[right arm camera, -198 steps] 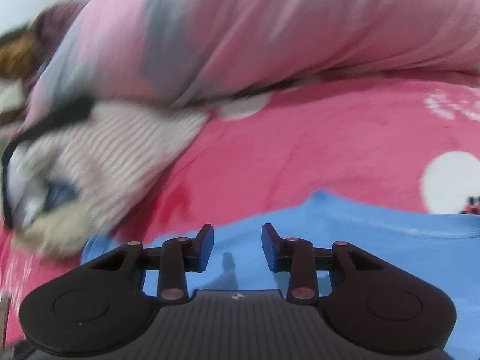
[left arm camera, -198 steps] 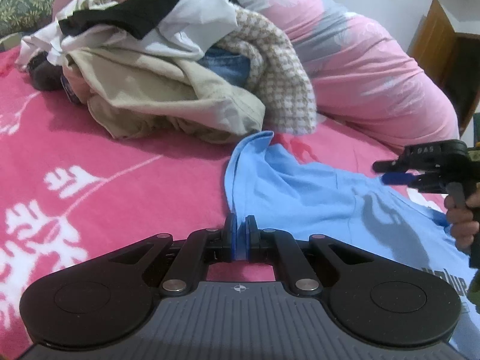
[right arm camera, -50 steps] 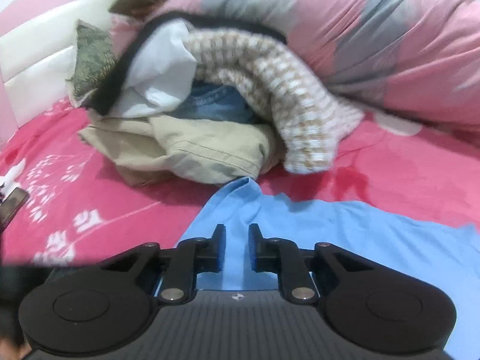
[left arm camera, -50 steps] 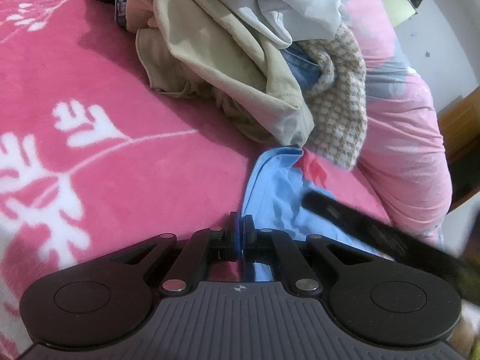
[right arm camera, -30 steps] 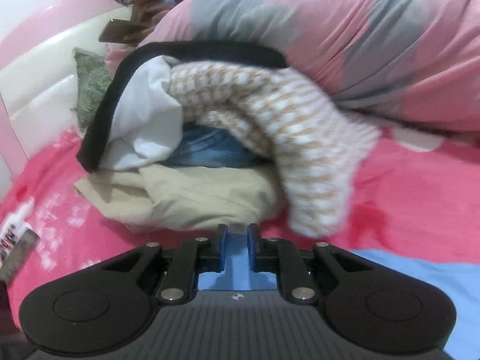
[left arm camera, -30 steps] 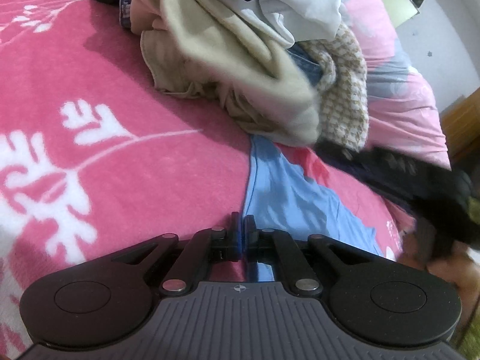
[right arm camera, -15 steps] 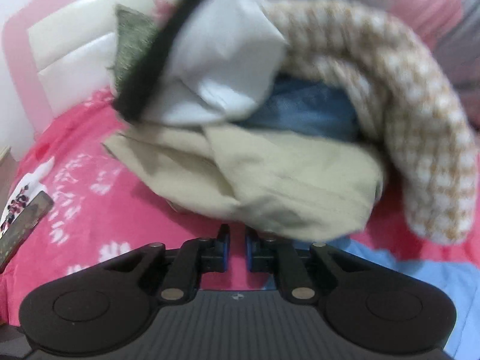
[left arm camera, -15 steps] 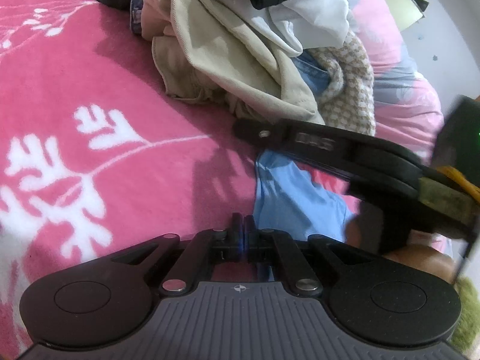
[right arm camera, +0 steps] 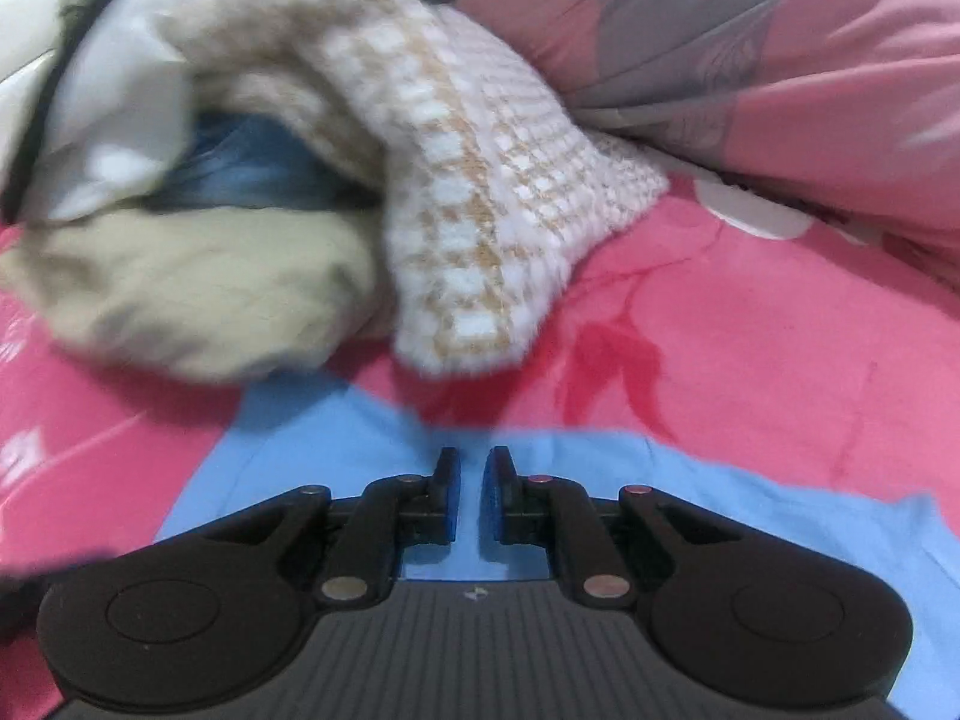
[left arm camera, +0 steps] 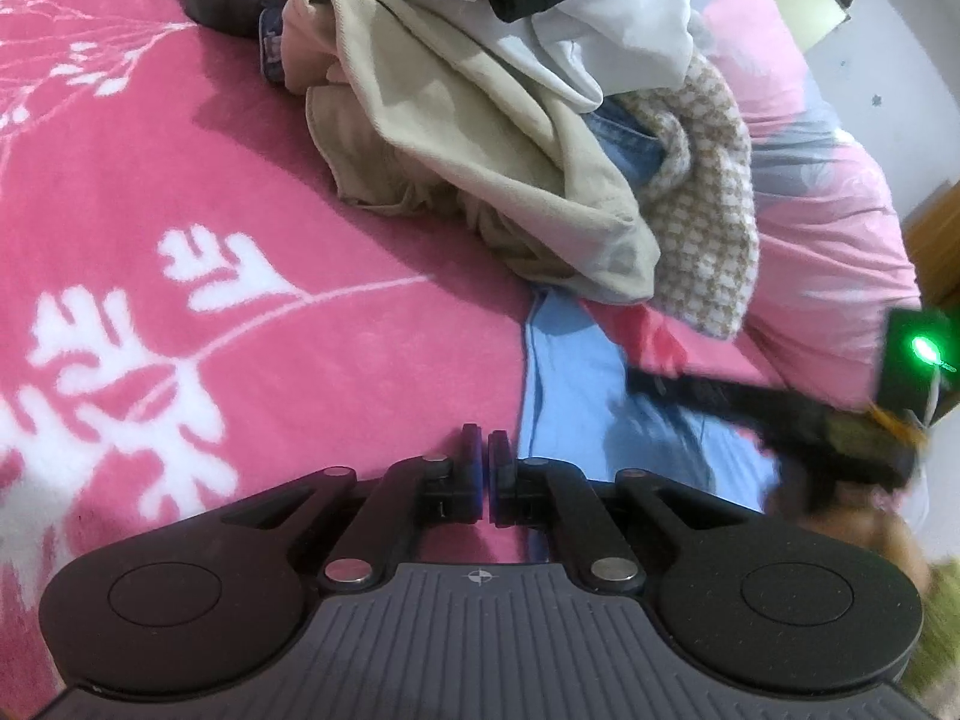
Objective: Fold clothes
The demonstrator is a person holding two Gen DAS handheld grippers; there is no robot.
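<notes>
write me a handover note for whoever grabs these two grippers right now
Left gripper: jaws almost closed at the left edge of the light blue shirt; whether it pinches the cloth cannot be told.
Right gripper: narrowly open, low over the shirt, nothing clamped.
The shirt lies spread on the pink blanket, its far corner by the unfolded pile: beige garment, checked knit, others.
Done: shirt laid out. Left: no fold is visible yet; fold it, then the pile.
</notes>
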